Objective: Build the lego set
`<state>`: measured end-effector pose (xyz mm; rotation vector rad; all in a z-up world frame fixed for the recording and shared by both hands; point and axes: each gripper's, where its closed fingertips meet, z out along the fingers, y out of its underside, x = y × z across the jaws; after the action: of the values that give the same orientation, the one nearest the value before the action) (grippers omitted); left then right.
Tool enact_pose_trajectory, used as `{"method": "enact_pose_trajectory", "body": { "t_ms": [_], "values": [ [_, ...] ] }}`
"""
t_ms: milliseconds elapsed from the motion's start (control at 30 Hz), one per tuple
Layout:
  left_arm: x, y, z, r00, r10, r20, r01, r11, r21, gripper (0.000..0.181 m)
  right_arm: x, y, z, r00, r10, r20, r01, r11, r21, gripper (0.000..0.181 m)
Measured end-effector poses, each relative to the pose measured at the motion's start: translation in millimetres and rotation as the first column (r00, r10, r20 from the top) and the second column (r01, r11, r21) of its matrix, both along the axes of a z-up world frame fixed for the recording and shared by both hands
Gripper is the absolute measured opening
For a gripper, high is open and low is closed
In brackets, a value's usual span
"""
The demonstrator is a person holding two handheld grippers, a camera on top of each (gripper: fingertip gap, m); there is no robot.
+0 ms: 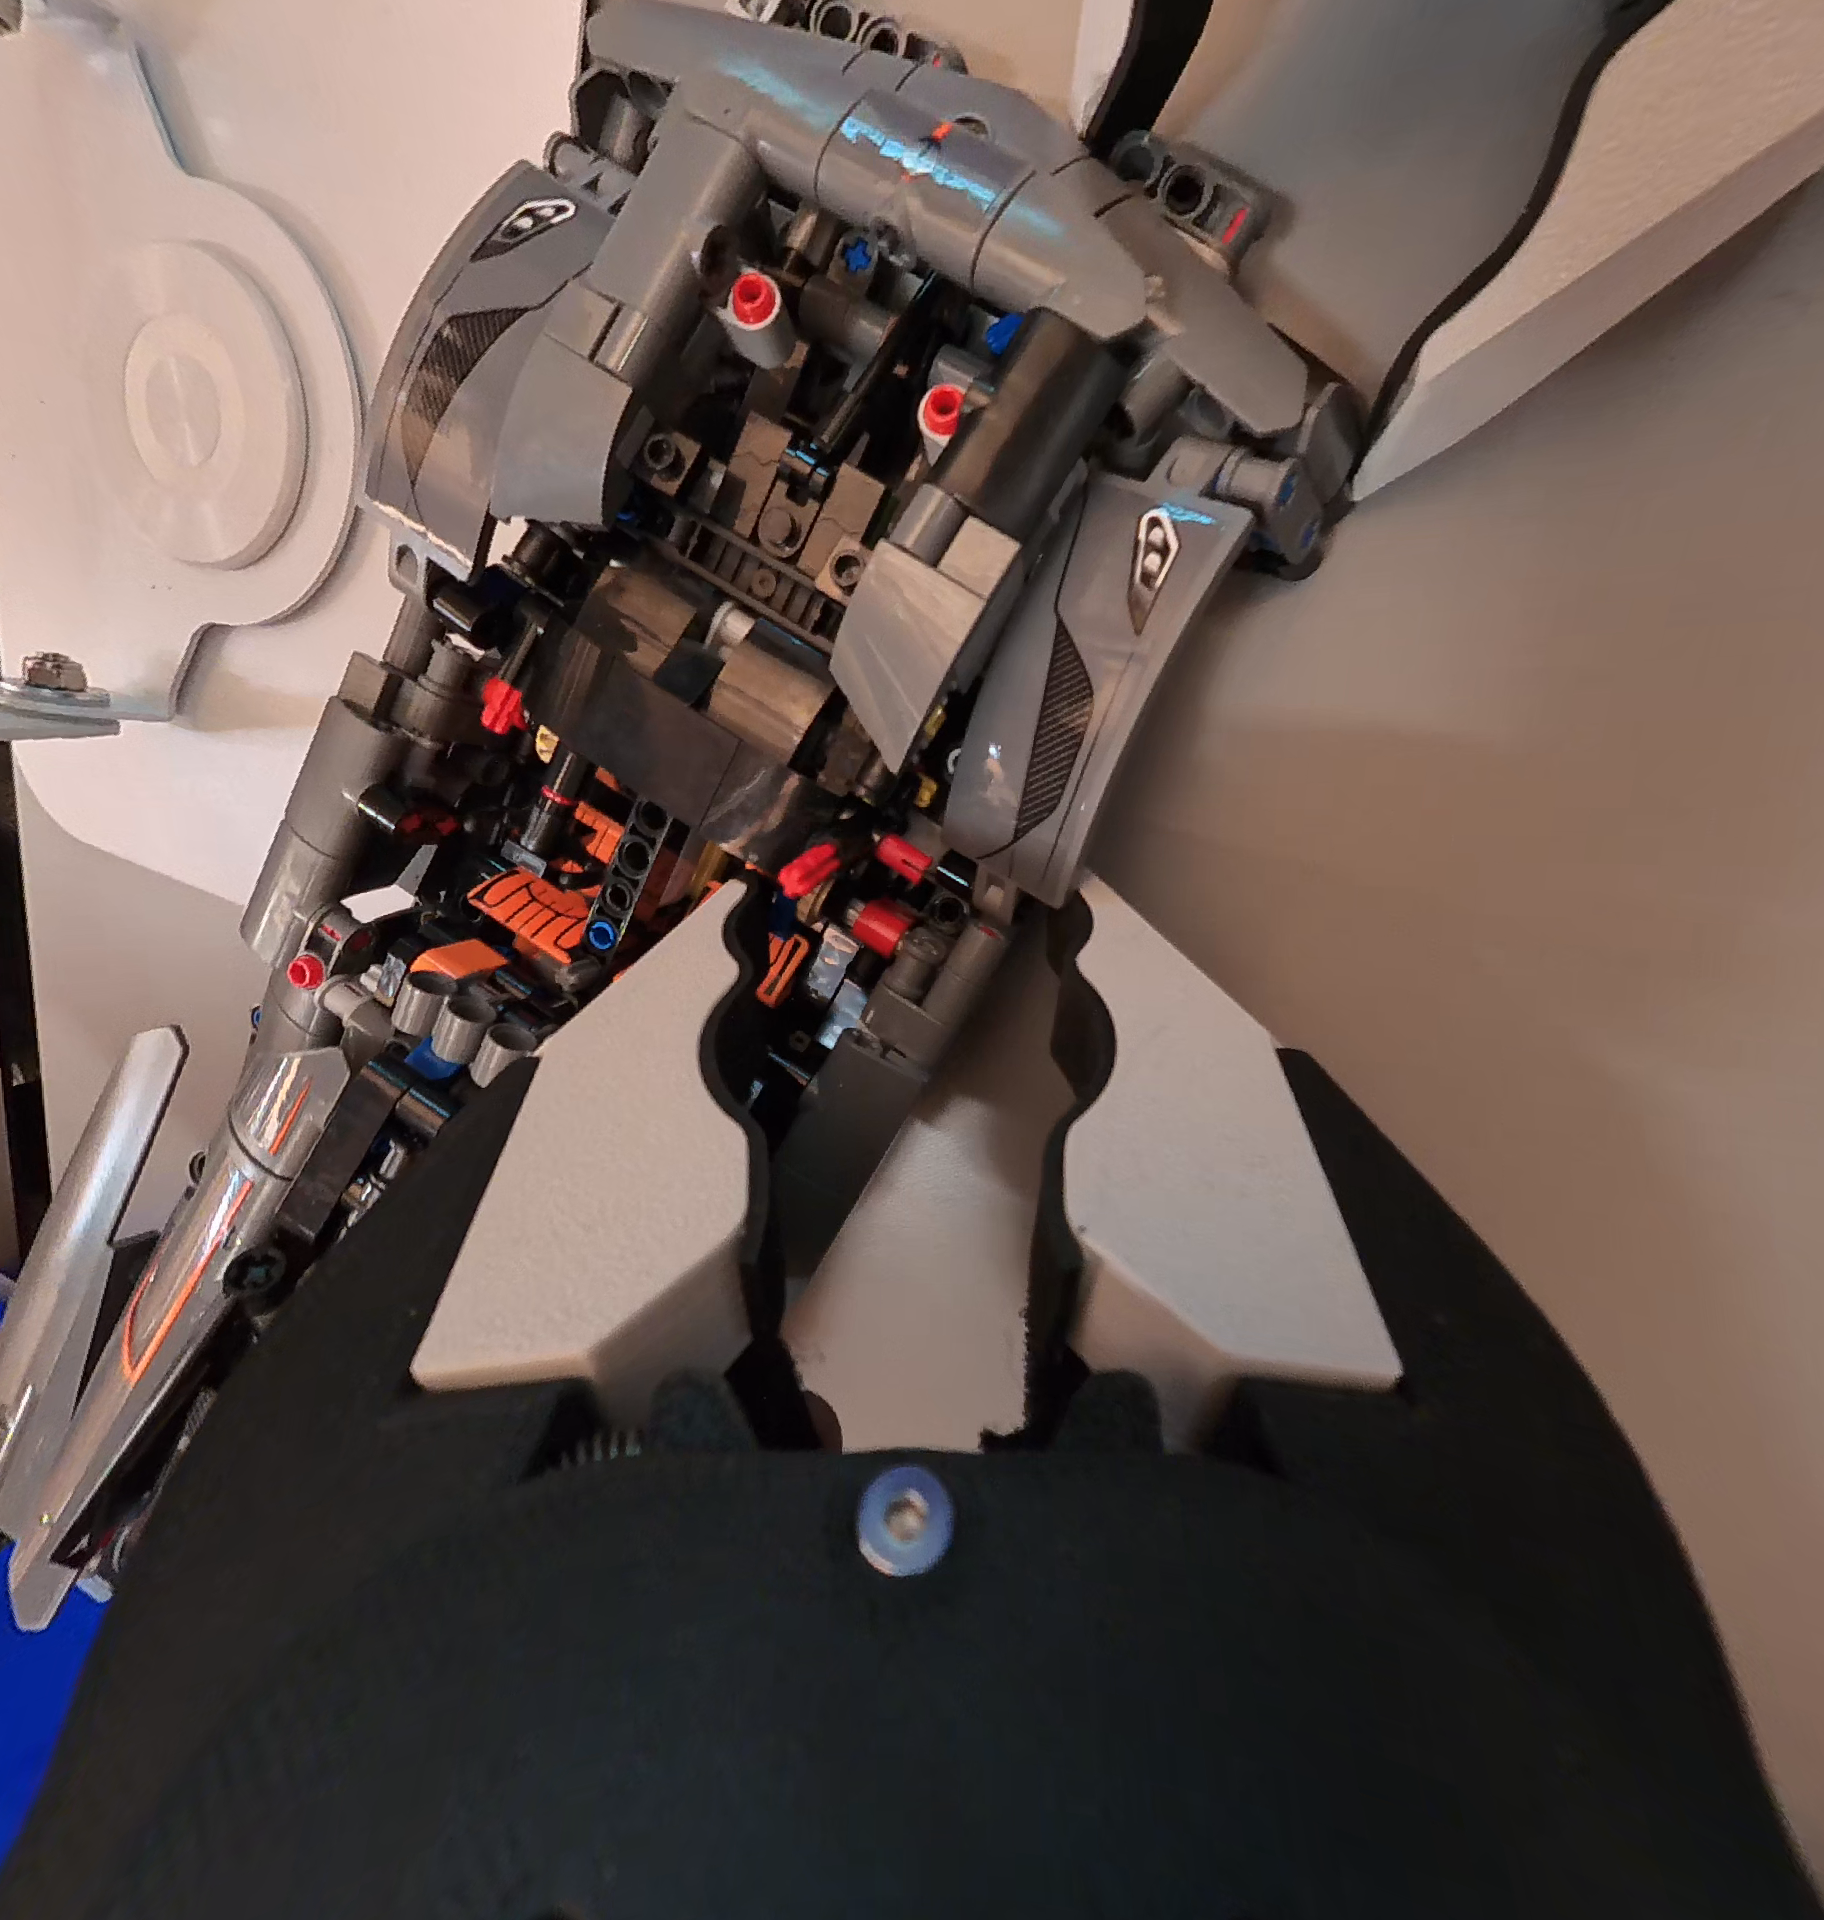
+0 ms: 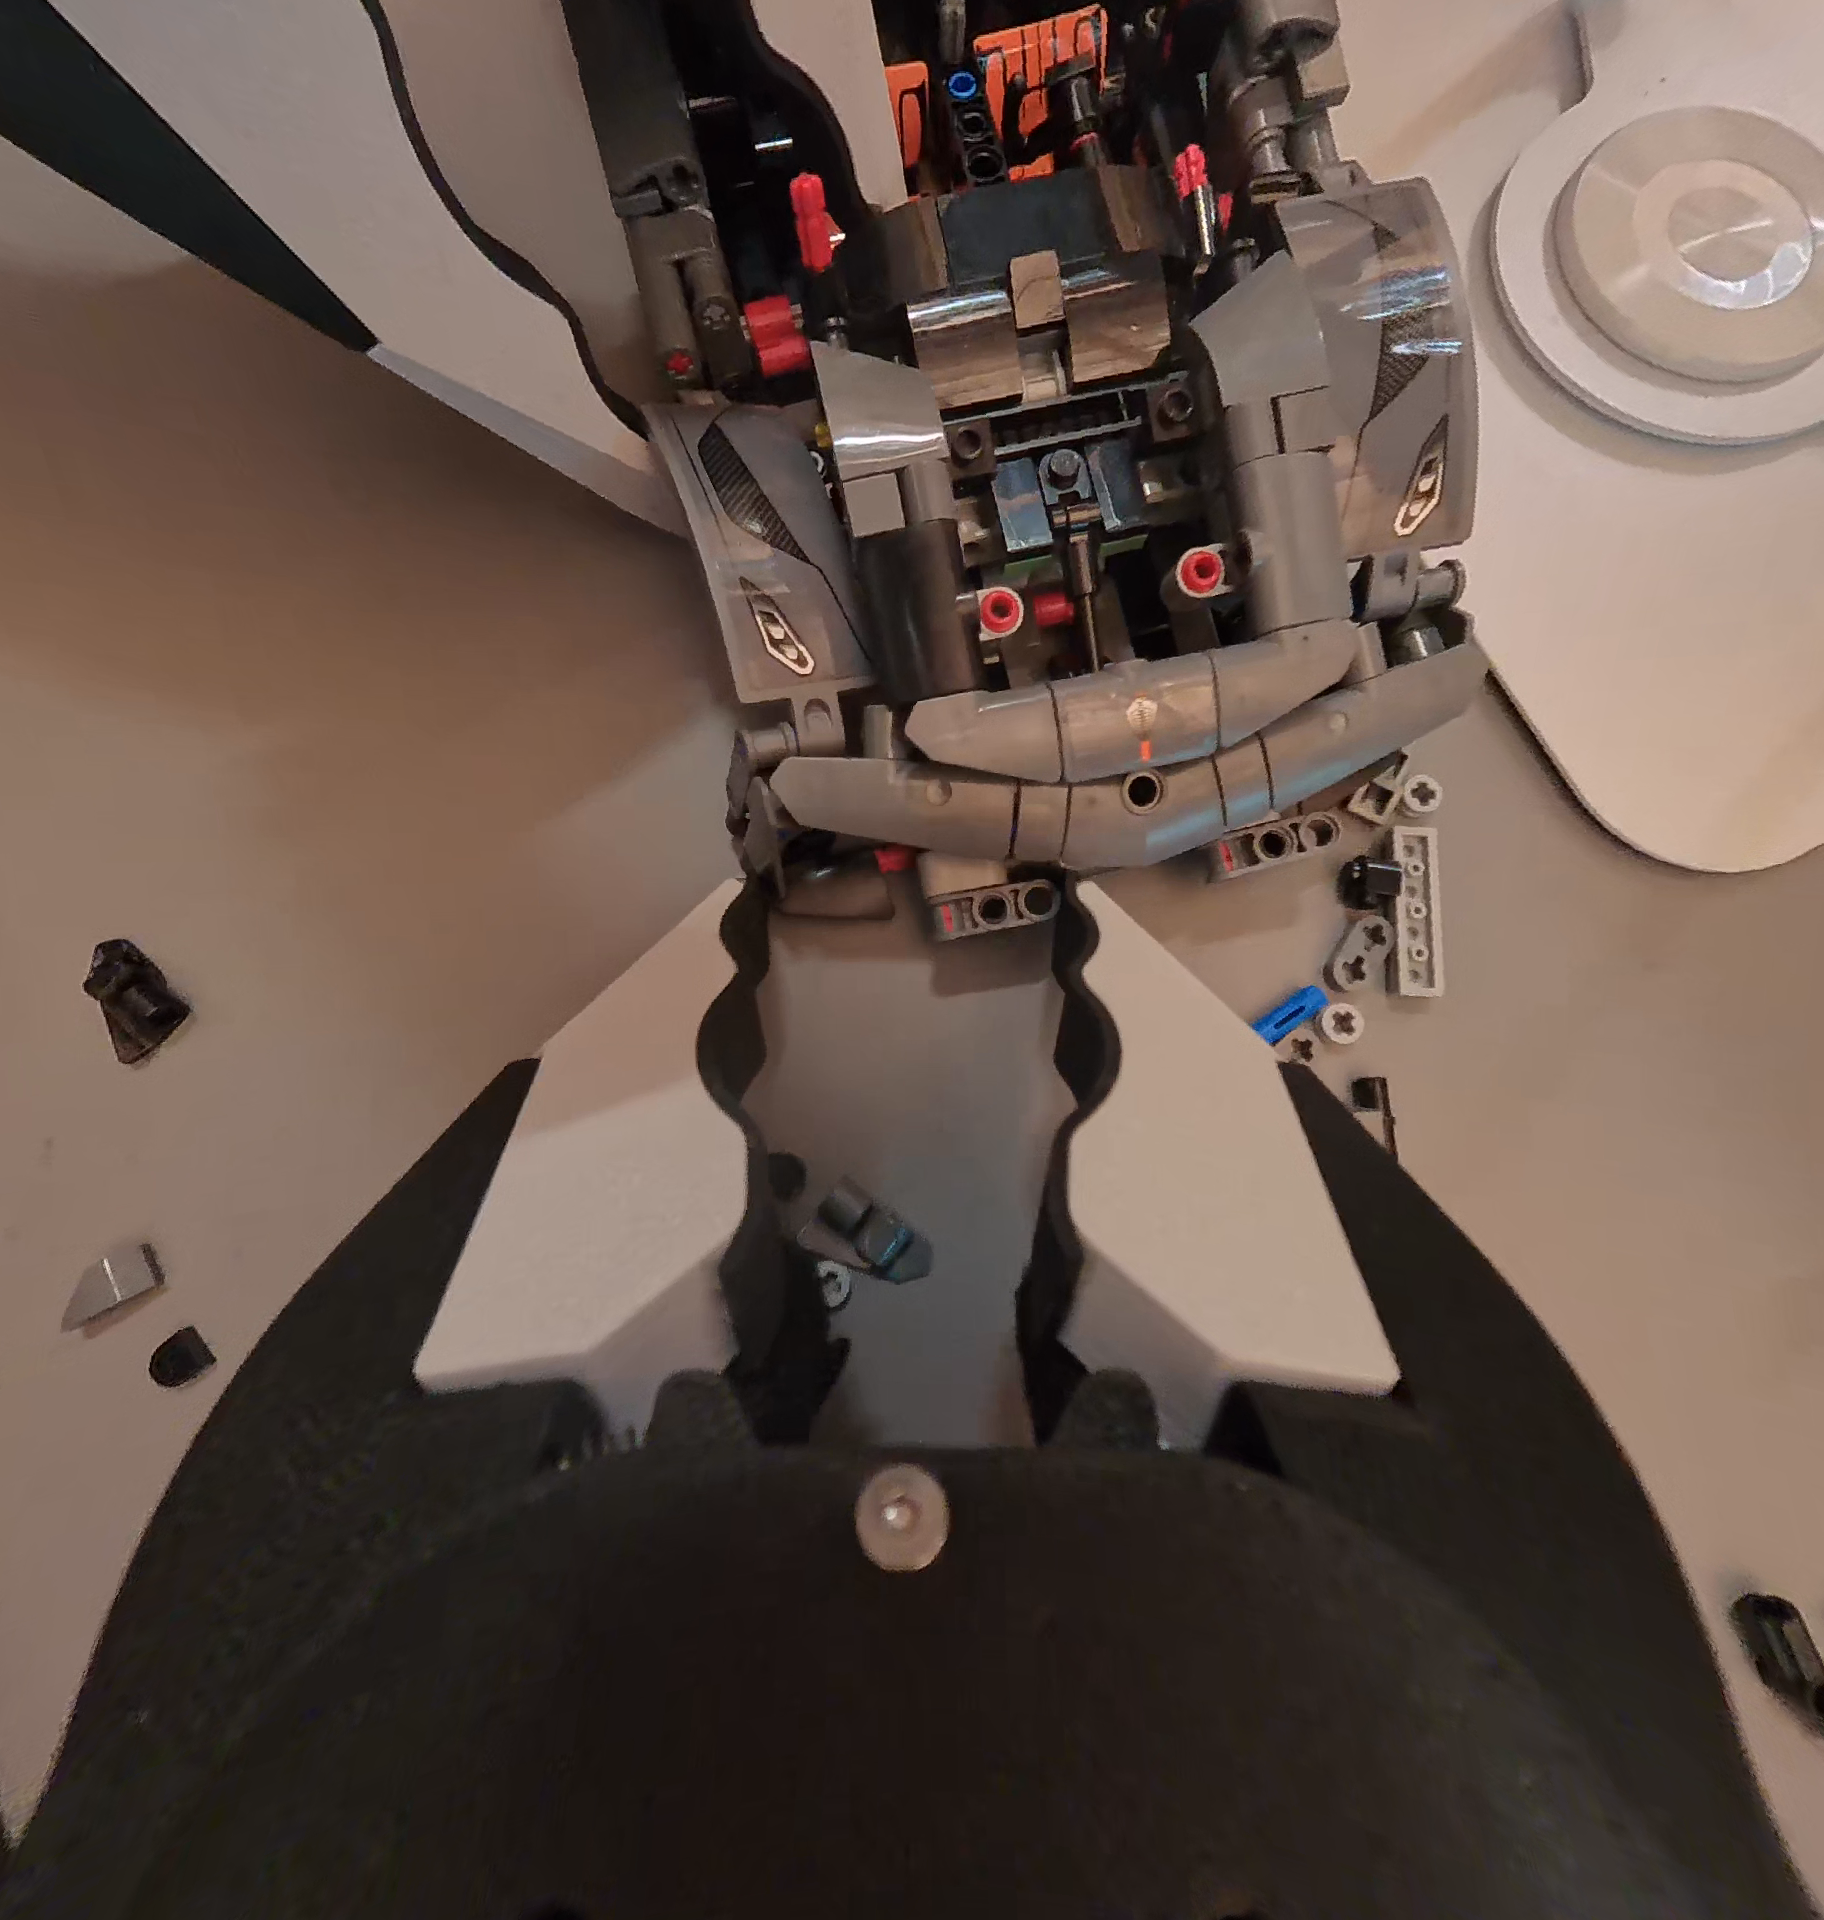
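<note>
The lego car (image 1: 783, 582) is grey with black, red and orange parts inside, and it lies slanted across the left wrist view. My left gripper (image 1: 903, 899) is shut on the car's side, with the dark sill parts filling the gap between its fingertips. The car (image 2: 1084, 468) points its front bumper at me in the right wrist view. My right gripper (image 2: 913, 894) is closed on the car's front end, with its tips against the pieces under the bumper. Its fingers (image 1: 1666, 260) flank that front corner in the left wrist view. The left gripper's fingers (image 2: 472, 260) show at the car's far side.
Loose lego parts lie on the beige table (image 2: 316, 675): a grey cluster (image 2: 1407, 914), a blue pin (image 2: 1292, 1013), a black piece (image 2: 134, 997), a grey slope (image 2: 113, 1283) and a dark piece (image 2: 866, 1236). A white round base (image 2: 1708, 249) stands beside the car.
</note>
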<state>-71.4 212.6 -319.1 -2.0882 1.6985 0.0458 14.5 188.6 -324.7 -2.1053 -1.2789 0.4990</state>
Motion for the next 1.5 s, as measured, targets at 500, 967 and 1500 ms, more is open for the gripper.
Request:
{"method": "enact_pose_trajectory", "body": {
  "t_ms": [500,967,1500],
  "values": [
    [2,14,61,0.988,0.015,0.153,-0.010,1.000,-0.029,0.060,-2,3,0,1.000,-0.006,-0.025,0.006,1.000,0.002,0.053],
    [60,40,18,0.991,-0.122,-0.061,0.099,0.950,-0.297,0.113,-1,4,0,0.999,-0.011,-0.032,0.011,1.000,0.009,0.054],
    [63,32,2,0.973,-0.202,-0.111,0.112,0.836,-0.538,0.118,-1,5,0,0.999,-0.022,-0.039,0.022,1.000,0.017,0.054]
  ]
}}
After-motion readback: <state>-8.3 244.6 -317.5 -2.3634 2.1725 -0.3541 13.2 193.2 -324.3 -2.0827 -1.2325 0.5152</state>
